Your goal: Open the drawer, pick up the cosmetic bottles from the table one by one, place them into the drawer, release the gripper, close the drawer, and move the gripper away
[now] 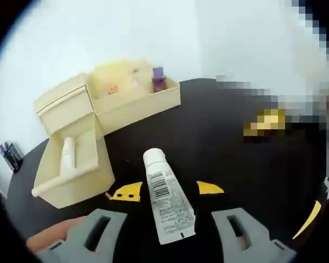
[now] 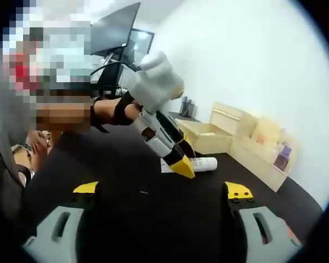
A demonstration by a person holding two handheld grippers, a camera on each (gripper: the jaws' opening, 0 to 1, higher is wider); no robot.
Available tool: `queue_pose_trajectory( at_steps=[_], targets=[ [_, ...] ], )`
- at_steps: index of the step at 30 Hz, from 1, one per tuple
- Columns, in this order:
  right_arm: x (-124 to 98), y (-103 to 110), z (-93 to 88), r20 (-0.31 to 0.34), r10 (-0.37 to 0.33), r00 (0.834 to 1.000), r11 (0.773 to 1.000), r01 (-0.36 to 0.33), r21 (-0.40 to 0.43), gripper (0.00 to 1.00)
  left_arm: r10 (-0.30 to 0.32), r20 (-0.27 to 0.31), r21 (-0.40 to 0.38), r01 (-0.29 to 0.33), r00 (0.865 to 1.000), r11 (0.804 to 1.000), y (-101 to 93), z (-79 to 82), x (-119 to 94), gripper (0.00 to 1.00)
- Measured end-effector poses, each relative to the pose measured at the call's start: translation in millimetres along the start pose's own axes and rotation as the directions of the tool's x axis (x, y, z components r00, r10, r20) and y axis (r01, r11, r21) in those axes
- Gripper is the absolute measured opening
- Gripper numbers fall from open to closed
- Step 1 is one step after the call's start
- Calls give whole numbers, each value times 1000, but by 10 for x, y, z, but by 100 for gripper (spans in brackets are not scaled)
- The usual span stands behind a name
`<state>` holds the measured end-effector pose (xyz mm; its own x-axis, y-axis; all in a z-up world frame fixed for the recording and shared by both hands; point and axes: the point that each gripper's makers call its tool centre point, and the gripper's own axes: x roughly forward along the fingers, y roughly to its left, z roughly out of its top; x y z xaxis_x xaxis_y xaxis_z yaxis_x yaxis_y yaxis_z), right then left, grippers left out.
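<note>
The left gripper (image 1: 167, 192) is spread wide, its yellow-tipped jaws standing at about eight and four o'clock around a white squeeze tube (image 1: 164, 200) that lies flat on the black table (image 1: 236, 175), cap end toward twelve o'clock and crimped end toward six. The jaws straddle the tube without touching it, so nothing is pinched yet. At ten o'clock in the left gripper view the cream drawer (image 1: 71, 164) stands pulled out, with one pale bottle (image 1: 68, 156) already lying inside; behind it the organizer box (image 1: 137, 101) holds a purple-capped bottle (image 1: 158, 80). In the right gripper view, the left gripper (image 2: 182, 166) appears at about twelve o'clock with its yellow tip down at the tube (image 2: 192, 163), and the right gripper (image 2: 162, 192) hangs spread and empty, well back from the work. The likely trouble is the grasp itself: the tube is soft, flat and low on the table, so jaws closing too high could slide over it, or closing near the crimped end could let the heavier cap end droop and swing. A jaw tip that drags on the tabletop might push the tube aside instead of catching it. On the carry toward ten o'clock, a hanging tube could strike the drawer's front wall or land across the bottle already inside, which might keep the drawer from shutting cleanly.
</note>
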<state>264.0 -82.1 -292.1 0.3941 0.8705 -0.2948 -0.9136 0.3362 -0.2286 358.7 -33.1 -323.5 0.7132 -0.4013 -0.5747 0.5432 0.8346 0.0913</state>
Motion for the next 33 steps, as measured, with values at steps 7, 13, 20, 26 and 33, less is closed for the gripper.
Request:
queue_pose_trajectory(
  at_steps=[7,13,20,26,33],
  targets=[
    [7,-10,-11,-2,-3,1000,1000,3,4,84,18,4,7,-18,1000,1000,7,-14,3,24],
    [11,-5,-24,-5,-3,1000,1000,3,3,84,46,0,46,-46,999,998,-13,9,1,22],
    [0,-21,-18,-3,-11,1000,1000,11,6,83,99,-2,164,-98,995,982,-56,44,-10,21],
    [-2,-37,-6,-2,-13,1000,1000,13,4,83,99,-9,210,-95,995,973,-122,73,-43,21],
    [-3,-39,5,0,-16,1000,1000,16,2,83,54,4,197,-54,999,979,-222,138,-91,21]
  ],
)
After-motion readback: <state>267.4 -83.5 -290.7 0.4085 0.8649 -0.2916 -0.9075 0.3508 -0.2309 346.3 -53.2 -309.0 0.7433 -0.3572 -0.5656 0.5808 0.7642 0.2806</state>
